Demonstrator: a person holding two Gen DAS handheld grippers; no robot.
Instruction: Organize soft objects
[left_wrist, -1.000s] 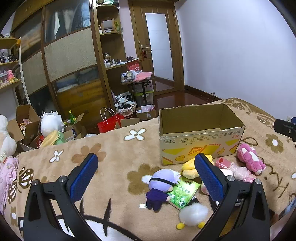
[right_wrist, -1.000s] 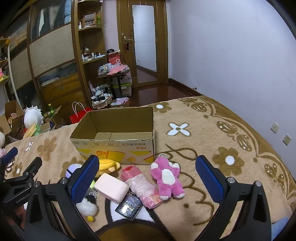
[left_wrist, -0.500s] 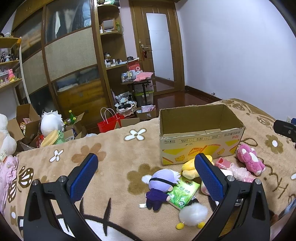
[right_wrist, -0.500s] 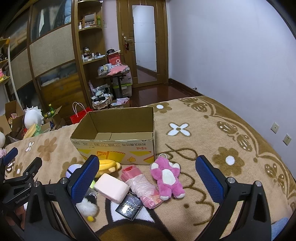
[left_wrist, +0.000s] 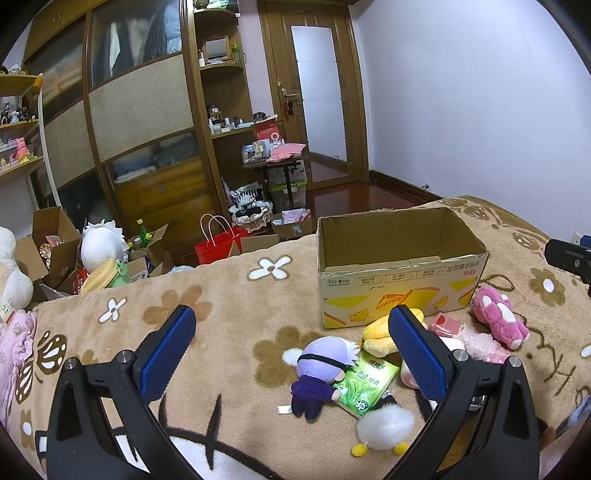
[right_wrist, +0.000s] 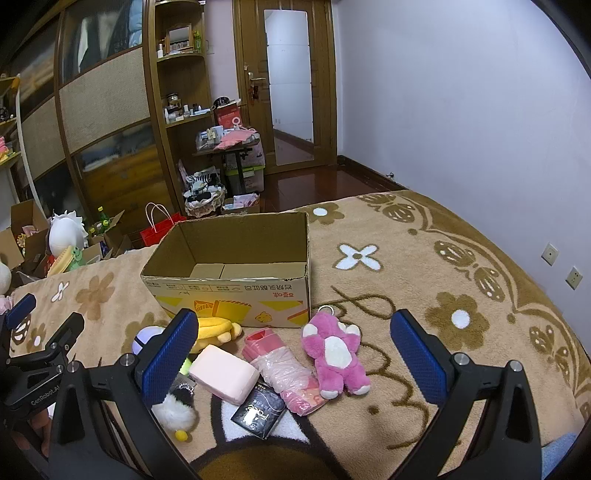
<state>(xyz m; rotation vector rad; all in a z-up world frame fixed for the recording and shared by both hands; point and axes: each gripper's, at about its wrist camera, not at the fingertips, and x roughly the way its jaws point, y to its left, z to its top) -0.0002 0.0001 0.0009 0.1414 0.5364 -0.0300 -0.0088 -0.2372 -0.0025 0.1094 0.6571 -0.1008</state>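
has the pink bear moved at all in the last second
No. In the right wrist view the pink bear lies in the same spot just off the box's near right corner, beside the pink wrapped bundle.

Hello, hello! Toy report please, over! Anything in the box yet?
Both grippers, left and right, open, holding nothing. Cardboard box empty. Pink plush bear and the other soft toys lie before it. Nothing blocking.

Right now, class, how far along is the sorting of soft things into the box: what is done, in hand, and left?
Done: nothing; the cardboard box looks empty. In hand: nothing; the left tool and right tool are both open. Left: the pink bear plush, yellow plush, purple-haired doll, white fluffy chick, pink block and packets all lie on the blanket.
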